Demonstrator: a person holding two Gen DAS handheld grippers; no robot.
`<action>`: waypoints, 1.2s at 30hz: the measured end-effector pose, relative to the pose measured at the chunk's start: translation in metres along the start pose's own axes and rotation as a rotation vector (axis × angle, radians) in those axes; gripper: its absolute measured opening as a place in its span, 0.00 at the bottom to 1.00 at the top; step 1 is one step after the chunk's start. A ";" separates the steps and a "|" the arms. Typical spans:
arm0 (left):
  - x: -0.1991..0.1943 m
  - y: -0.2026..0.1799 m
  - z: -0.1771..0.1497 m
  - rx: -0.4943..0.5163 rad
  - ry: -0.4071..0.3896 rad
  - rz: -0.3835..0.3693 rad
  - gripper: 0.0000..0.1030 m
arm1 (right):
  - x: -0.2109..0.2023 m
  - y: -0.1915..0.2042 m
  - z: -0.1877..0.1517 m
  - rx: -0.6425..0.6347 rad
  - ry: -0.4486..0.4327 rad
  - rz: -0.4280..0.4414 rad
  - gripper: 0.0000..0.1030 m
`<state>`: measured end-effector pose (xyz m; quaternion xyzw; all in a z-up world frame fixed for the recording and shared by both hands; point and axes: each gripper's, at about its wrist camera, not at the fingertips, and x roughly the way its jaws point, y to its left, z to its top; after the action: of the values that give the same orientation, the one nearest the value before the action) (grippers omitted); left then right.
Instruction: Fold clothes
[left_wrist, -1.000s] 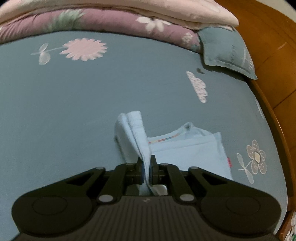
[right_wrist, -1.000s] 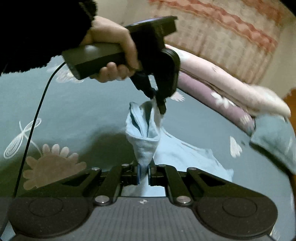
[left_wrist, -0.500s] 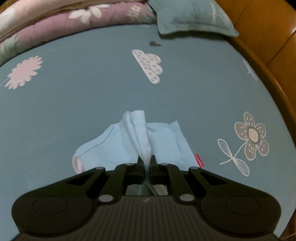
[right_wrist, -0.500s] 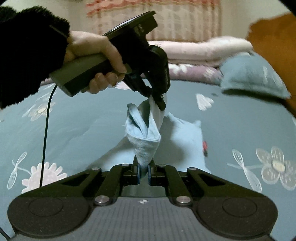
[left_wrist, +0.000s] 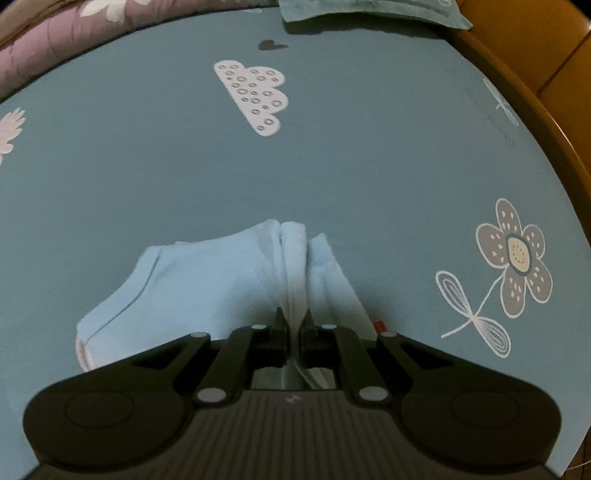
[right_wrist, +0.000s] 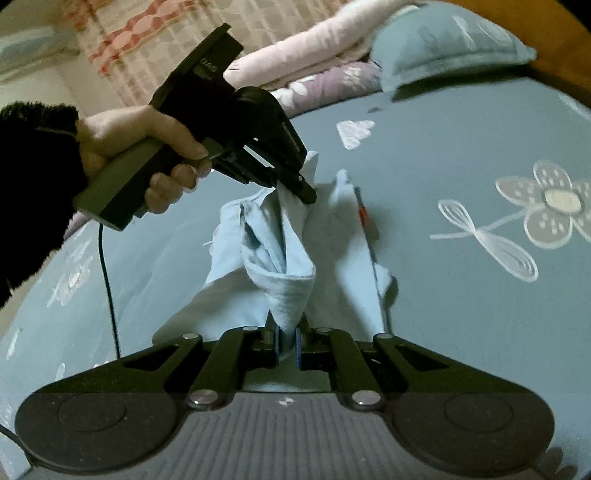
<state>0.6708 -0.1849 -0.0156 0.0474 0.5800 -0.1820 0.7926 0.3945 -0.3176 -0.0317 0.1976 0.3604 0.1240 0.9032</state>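
A light blue garment (left_wrist: 207, 280) lies partly folded on the teal bed sheet (left_wrist: 332, 166), with a small red tag (left_wrist: 379, 325) at its right edge. My left gripper (left_wrist: 293, 321) is shut on a bunched edge of the garment. In the right wrist view the left gripper (right_wrist: 308, 194) pinches the far end of a lifted fold, and my right gripper (right_wrist: 286, 332) is shut on the near end of the same garment (right_wrist: 284, 280). The fold hangs between them above the rest of the cloth.
Folded quilts (right_wrist: 314, 55) and a teal pillow (right_wrist: 443, 48) lie at the head of the bed. A wooden bed frame (left_wrist: 546, 122) runs along the right edge. The sheet has cloud (left_wrist: 255, 96) and flower (left_wrist: 517, 254) prints.
Both grippers have carried the held fold toward the wooden edge and lower. The garment has spread flatter on the sheet. The pillow and quilts have slid up out of the left view.
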 end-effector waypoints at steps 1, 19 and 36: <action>0.002 -0.002 0.000 0.005 0.001 0.000 0.07 | 0.000 -0.003 -0.001 0.017 0.002 0.007 0.10; -0.026 -0.010 -0.012 0.047 -0.169 -0.148 0.39 | -0.017 -0.039 -0.028 0.184 -0.005 0.056 0.23; -0.097 -0.029 -0.252 0.471 -0.485 0.185 0.73 | -0.061 -0.006 -0.010 -0.057 -0.098 -0.087 0.66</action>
<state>0.4088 -0.1171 -0.0024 0.2367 0.3100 -0.2443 0.8878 0.3447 -0.3425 -0.0042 0.1616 0.3202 0.0848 0.9296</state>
